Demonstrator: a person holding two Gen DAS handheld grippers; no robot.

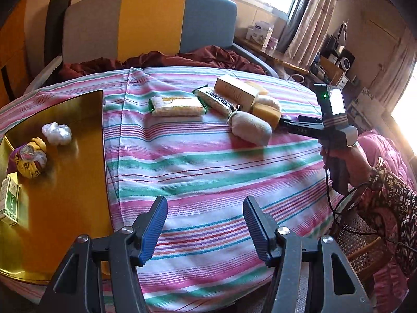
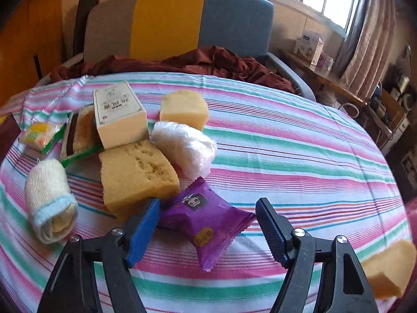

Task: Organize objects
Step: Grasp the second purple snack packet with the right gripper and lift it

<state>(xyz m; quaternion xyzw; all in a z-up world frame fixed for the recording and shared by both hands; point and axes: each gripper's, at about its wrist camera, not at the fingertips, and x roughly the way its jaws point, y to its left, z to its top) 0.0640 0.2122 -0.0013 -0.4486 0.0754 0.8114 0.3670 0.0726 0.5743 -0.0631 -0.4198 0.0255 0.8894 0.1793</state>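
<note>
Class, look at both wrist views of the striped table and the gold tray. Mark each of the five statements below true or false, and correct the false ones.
1. The purple packet lies between the right gripper's fingers. True; they stand open and the pads do not press on it.
2. The left gripper holds a sponge. False: it is open with only the striped cloth below it.
3. The gold tray holds a crumpled white ball. True.
4. The cream box stands alone, away from the other things. False: it sits in the pile, against the big sponge.
5. The rolled sock lies on the tray. False: it lies on the cloth.
</note>
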